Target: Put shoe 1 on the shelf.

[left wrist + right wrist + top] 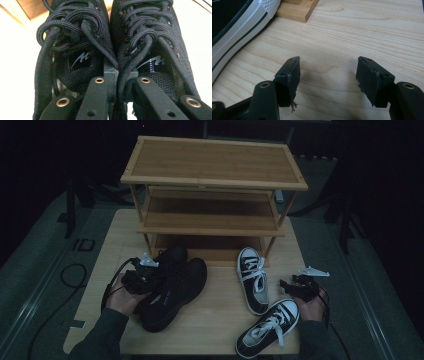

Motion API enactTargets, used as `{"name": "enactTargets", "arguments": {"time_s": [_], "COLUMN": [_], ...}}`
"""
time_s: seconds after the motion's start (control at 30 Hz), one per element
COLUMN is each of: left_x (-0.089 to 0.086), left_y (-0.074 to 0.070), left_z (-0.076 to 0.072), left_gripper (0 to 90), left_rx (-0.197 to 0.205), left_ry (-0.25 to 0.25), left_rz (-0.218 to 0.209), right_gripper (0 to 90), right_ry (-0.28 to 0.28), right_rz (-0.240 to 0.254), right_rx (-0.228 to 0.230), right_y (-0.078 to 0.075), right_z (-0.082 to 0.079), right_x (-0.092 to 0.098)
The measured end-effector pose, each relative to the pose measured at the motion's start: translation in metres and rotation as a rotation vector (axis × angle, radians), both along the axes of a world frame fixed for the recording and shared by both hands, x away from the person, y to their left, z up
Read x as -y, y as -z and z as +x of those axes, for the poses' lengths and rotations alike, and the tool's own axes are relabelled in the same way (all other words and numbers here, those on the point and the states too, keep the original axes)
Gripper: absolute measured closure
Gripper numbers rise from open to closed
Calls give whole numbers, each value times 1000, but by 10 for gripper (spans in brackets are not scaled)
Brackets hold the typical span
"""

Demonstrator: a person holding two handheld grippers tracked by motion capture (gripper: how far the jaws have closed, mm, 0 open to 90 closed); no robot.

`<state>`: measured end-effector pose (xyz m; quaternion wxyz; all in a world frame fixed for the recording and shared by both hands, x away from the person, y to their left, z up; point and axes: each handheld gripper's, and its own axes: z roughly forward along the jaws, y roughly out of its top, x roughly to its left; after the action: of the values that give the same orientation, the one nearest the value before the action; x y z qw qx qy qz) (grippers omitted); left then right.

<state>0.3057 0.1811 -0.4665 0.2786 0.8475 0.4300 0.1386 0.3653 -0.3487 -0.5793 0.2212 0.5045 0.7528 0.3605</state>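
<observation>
- Nearest the bottom edge of the high view, the person's two forearms come up from below, sleeves dark, one at each side of the table (215,320).
- The left hand (121,296) is curled around the left gripper (141,274), which points forward and slightly inward, its grey plate on top and its cable looping off to the left.
- In the left gripper view the jaws have drawn close together, one reaching inside each shoe of the pair of black shoes (107,37), pinching the two inner collars that meet between them; the laces lie over the jaws.
- The black pair stands side by side on the table at the left, toes toward the shelf rack (212,180), just before its lowest tier.
- The right hand (312,307) rests low at the table's right edge holding the right gripper (295,285), aimed left and forward.
- Its jaws stand wide apart with bare wood between them; the white rubber toe of a sneaker (239,27) lies up and to the left in that view.
- Two black-and-white sneakers lie between the hands: one (270,326) close to the right hand, the other (253,279) farther on, toe near the rack's foot.
</observation>
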Motion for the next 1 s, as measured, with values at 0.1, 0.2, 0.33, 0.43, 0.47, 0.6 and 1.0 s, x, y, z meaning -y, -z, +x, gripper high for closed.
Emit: {"name": "enactTargets", "arguments": {"time_s": [0.1,0.2,0.33,0.43,0.47,0.6,1.0], "left_x": [2,5,10,13,14,19,34], "left_y": [0,1,1,1,1,2,2], "left_z": [2,5,9,13,14,19,34], "left_gripper": [857,856,856,856,857,856,856], "left_rx": [2,7,8,10,8,13,24], "left_ry": [-3,-8,-7,-8,-8,-18,-33], "left_rz": [4,6,10,15,15,14,31], "right_gripper": [356,356,356,356,356,356,355], "right_ry": [0,0,0,0,0,0,0], "right_rz": [-1,-1,0,1,0,0,1], "right_rx": [0,0,0,0,0,0,0], "right_y": [0,0,0,0,0,0,0], "right_z": [0,0,0,0,0,0,0], "right_x": [0,0,0,0,0,0,0]}}
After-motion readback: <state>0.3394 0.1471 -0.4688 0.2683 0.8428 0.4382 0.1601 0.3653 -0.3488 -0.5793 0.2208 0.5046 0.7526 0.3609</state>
